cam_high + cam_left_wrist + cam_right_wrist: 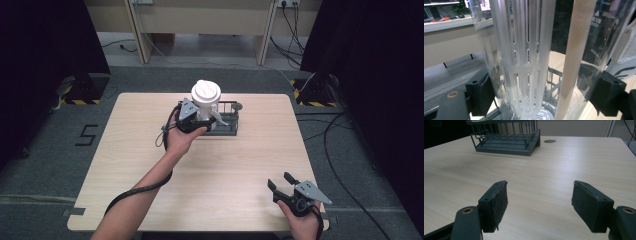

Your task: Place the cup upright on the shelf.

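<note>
Nearest the person, the right gripper (284,186) sat low at the worktop's (225,170) near right corner, its jaws spread wide with nothing but bare wood between them. Further out, mid-worktop, the left gripper (192,120) had its jaws pinching a clear plastic pitcher (529,50), the white slotted core inside plain to see up close. The pitcher, capped by a white lid (205,92), stood upright at the left end of a dark wire rack (506,138) towards the far edge.
</note>
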Demonstrator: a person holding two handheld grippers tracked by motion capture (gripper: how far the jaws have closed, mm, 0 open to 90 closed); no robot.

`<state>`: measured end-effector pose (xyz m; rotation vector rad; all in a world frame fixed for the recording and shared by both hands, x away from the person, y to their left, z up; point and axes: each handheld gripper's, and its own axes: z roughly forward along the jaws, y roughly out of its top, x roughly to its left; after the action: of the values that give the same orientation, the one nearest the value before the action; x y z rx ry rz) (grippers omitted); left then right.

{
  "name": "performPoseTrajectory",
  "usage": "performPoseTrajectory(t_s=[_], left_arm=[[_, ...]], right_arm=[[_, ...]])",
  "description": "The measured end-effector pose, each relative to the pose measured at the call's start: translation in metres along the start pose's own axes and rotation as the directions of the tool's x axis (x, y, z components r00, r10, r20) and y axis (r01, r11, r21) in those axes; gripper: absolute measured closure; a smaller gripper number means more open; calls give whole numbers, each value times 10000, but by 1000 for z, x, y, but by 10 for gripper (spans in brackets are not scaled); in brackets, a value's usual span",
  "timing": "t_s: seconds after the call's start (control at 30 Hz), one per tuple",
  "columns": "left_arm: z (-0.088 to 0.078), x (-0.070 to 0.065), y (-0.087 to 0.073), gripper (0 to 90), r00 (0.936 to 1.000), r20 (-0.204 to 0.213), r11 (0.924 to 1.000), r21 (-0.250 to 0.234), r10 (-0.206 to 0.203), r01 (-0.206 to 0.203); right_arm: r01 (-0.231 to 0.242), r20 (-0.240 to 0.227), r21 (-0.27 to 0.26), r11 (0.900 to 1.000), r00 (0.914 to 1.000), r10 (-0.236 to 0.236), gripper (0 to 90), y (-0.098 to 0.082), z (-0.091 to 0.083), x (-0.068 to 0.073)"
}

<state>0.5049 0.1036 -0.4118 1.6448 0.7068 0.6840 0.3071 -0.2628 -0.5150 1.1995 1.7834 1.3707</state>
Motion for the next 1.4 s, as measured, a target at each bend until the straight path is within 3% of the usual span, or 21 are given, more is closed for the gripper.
performPoseTrajectory(t_s=[0.8, 1.4], left_arm=[[28, 19, 17, 179, 9960, -868, 9997, 179, 208, -194], [49, 31, 13, 179, 9914, -1307, 9988, 459, -96, 157]], right_arm=[[-80, -55, 20, 10000, 10000, 81, 295, 0, 0, 0], [-19, -95, -14, 10000, 10000, 19, 296, 0, 0, 0]])
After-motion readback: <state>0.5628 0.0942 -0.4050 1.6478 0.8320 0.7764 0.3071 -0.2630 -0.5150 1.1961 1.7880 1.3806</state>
